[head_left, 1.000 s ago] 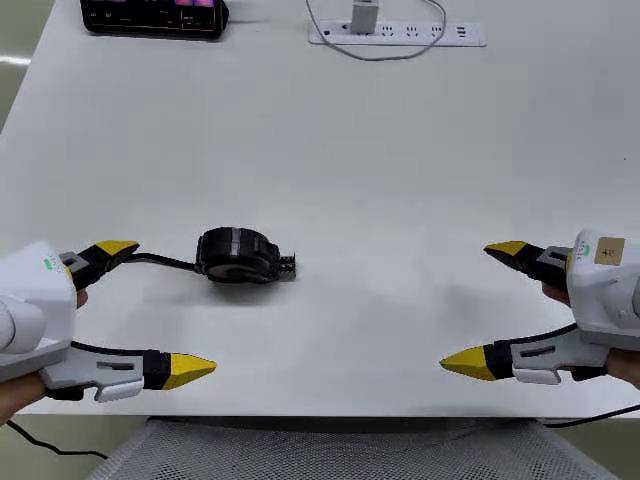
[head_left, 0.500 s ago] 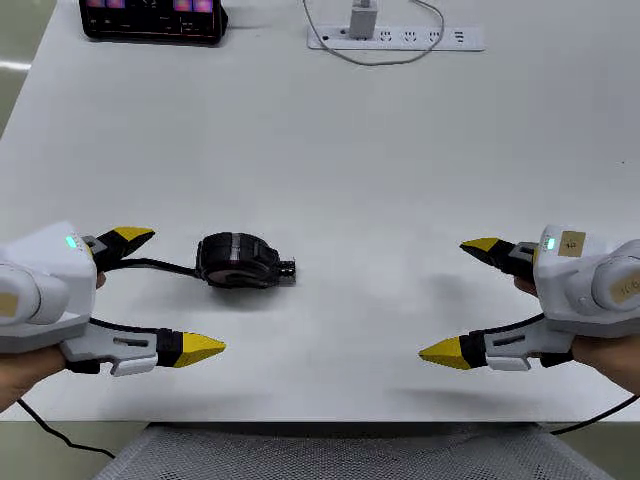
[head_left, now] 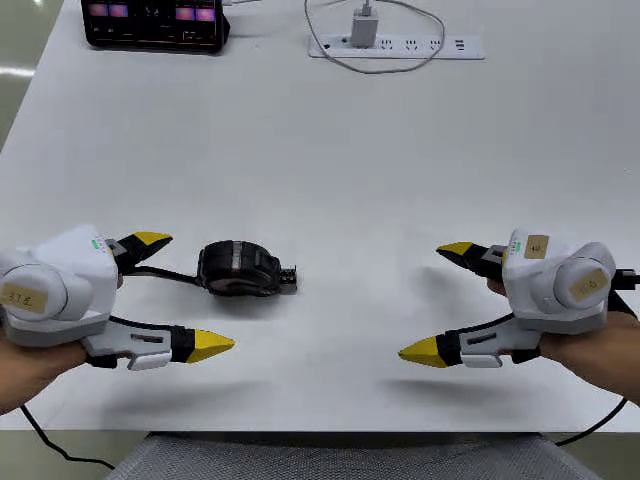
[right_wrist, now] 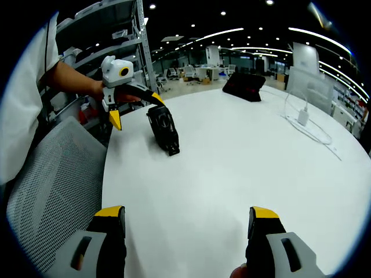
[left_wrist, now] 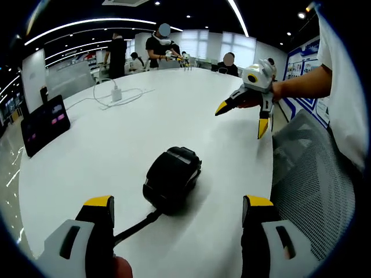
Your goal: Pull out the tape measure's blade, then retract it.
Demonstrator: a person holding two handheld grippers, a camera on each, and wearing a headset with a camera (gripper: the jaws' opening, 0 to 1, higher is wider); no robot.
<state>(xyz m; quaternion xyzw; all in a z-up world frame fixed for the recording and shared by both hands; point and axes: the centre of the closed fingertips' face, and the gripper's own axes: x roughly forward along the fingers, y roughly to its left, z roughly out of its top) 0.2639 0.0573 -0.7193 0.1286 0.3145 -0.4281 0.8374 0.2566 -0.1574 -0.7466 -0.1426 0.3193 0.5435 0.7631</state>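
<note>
A black tape measure (head_left: 240, 268) lies on the white table (head_left: 330, 160), left of centre, its blade tip at the right end and a black strap trailing left. My left gripper (head_left: 190, 292) is open just left of it, the strap running between its yellow-tipped fingers. The left gripper view has the tape measure (left_wrist: 172, 177) a little ahead of the open left gripper (left_wrist: 177, 207). My right gripper (head_left: 437, 300) is open well to the right, apart from the tape. In the right gripper view the tape measure (right_wrist: 164, 128) lies far ahead of the right gripper (right_wrist: 188, 217).
A dark tablet (head_left: 153, 20) stands at the table's far left edge. A white power strip (head_left: 397, 42) with a plugged charger and looping cable sits at the far middle. A mesh chair seat (head_left: 340, 455) is below the near table edge. People stand in the background (left_wrist: 159, 43).
Both grippers have moved inward toward the table's middle, the left closing up on the tape measure's left end. The tape measure has stayed put; the camera has tilted slightly.
</note>
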